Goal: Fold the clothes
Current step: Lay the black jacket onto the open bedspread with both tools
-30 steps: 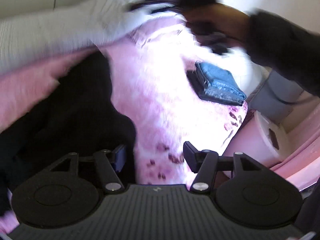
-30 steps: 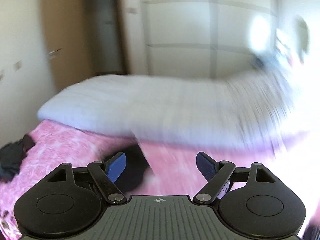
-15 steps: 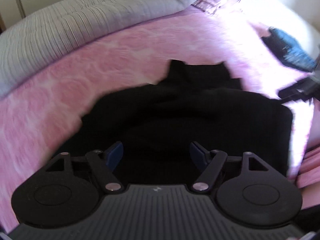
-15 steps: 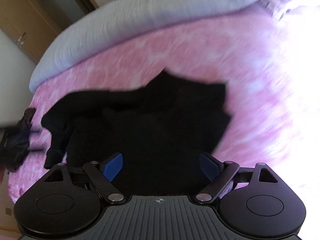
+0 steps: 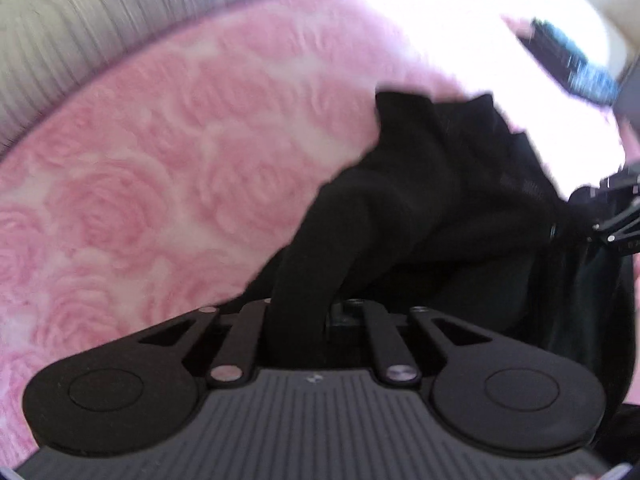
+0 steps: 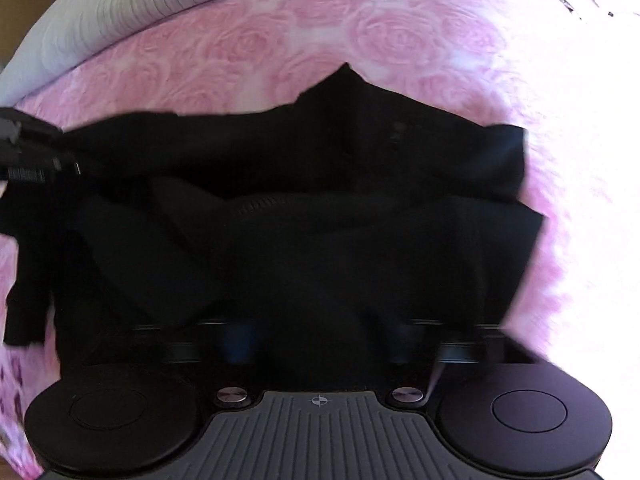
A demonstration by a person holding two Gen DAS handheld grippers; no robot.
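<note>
Black garment (image 6: 320, 200) spread in rumpled folds across the pink rose-patterned bed cover (image 6: 248, 44), grey ribbed bedding (image 6: 120, 4) beyond it toward 12 o'clock.

Left wrist view: left tool (image 5: 298, 320) pressed together on a thick fold of the black garment, the fold rising from between the jaws toward 12 o'clock and widening out toward 2 o'clock. Rest of the garment lying at 1 to 3 o'clock of this tool; bare pink cover from 9 to 12 o'clock. Right tool (image 5: 616, 216) visible at the 3 o'clock edge, touching the far side of the same garment. Blue folded item (image 5: 572, 64) at 2 o'clock, blurred, well apart from the garment.

Right wrist view: right tool (image 6: 320, 344) sunk into the garment, jaws closing with dark cloth between and over them; blue pads barely showing through the shadow, so contact with the fabric impossible to confirm. Garment filling the view from 9 through 12 to 3 o'clock of this tool. Left tool at the 9 o'clock edge, on the garment's edge.
</note>
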